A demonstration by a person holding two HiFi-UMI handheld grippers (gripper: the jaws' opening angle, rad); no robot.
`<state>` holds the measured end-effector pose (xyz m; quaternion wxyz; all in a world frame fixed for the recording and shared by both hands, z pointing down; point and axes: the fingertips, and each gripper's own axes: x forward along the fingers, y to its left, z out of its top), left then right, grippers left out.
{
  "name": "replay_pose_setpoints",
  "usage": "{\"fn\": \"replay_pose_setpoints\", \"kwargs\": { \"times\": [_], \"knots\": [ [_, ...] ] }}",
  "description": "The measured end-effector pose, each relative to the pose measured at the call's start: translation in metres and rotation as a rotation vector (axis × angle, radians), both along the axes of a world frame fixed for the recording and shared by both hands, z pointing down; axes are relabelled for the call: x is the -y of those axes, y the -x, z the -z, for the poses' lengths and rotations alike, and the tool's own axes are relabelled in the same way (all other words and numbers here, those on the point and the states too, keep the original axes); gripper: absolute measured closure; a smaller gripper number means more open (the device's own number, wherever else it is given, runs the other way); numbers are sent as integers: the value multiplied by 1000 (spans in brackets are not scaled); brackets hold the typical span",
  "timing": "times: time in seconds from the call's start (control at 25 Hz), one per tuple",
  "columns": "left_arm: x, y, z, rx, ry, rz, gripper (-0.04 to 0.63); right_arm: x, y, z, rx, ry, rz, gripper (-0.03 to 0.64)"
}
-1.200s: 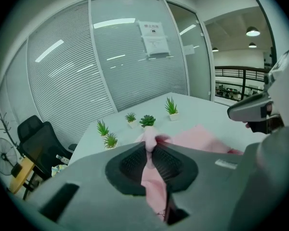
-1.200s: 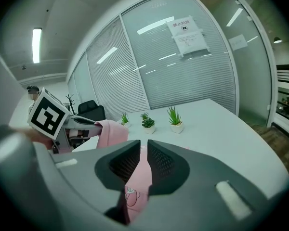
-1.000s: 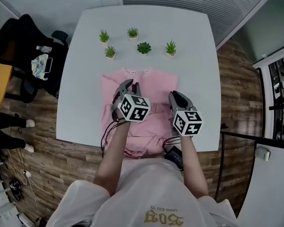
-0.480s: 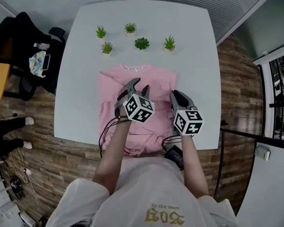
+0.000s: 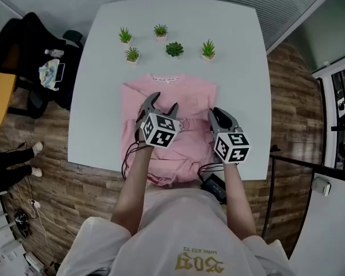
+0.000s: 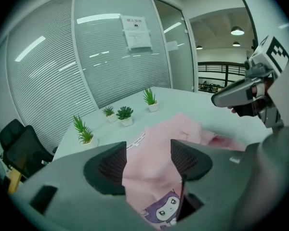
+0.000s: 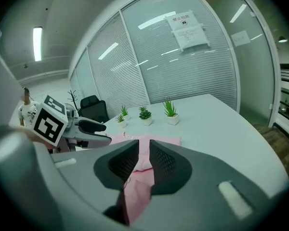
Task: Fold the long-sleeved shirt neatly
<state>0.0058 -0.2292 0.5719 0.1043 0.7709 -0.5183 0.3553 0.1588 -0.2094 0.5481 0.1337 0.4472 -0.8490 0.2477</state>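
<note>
Over the white bench (image 5: 241, 50), the pink long-sleeved shirt (image 5: 178, 105) lies partly folded at the near middle, collar toward the far side and near hem spilling over the near edge.

My left claw (image 5: 164, 101) hangs just above the shirt's left half. Its jaws have just been opening and now stand wide, with cloth below them and nothing gripped. My right claw (image 5: 218, 112) sits at the shirt's right edge. Its jaws have just been opening too, but only to a narrow slit. Pink cloth fills the lower part of that slit, and I cannot say whether the pads press on it.

My worry is the fold. With the left side let go, the layer may spring back or slide, and if the right claw lets go unevenly the edges will not line up. The overhanging hem could drag the shirt toward me. The loose cables (image 5: 126, 160) under my left wrist could catch the cloth as I pull away.

As for writing, the white neck tape (image 5: 168, 79) carries red print too small to read. The shirt bears a purple cartoon face (image 6: 166, 207) with no words that I can see. A paper notice (image 6: 136, 32) on the glass wall has a red heading that I cannot make out.
</note>
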Motion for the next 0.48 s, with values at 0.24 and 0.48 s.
{"fn": "replay_pose_setpoints", "kwargs": {
  "times": [0.24, 0.48],
  "knots": [
    [-33, 27, 21, -187, 36, 86, 301, -14, -11, 5, 6, -6, 63, 502],
    [-73, 61, 28, -249, 45, 166, 353, -21, -19, 12, 19, -32, 66, 503]
  ]
}}
